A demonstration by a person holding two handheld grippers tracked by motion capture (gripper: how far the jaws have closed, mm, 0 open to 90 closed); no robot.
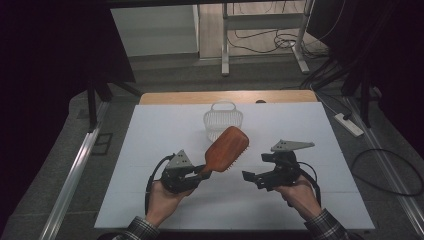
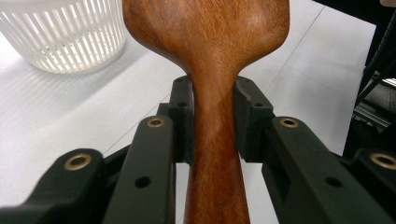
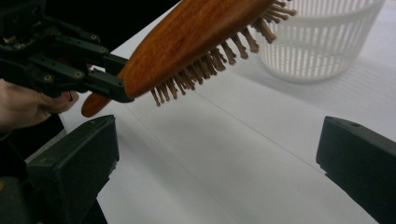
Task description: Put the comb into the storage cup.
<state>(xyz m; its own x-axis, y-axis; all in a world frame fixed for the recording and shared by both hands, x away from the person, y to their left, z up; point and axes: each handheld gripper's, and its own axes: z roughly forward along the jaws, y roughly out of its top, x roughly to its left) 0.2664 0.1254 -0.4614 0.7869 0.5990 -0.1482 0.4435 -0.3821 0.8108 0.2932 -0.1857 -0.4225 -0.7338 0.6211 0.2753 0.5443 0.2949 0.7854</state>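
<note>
A wooden paddle hairbrush (image 1: 227,149) is held in the air, tilted up and away over the white board, bristles facing down and to the right. My left gripper (image 1: 202,172) is shut on its handle; in the left gripper view the pads (image 2: 183,116) squeeze the narrow neck of the brush (image 2: 210,46). A white slatted basket (image 1: 223,119) stands just beyond the brush head, also near the left gripper (image 2: 65,37). My right gripper (image 1: 256,167) hovers to the right of the brush, open and empty. From the right gripper (image 3: 217,154) I see the bristles (image 3: 210,60), the left gripper (image 3: 114,77) and the basket (image 3: 322,42).
The white board (image 1: 165,130) covers a wooden table. Behind the table stand a metal frame's legs (image 1: 225,50) with cables on the floor. A power strip (image 1: 350,125) lies on the floor at the right. Dark curtains hang on both sides.
</note>
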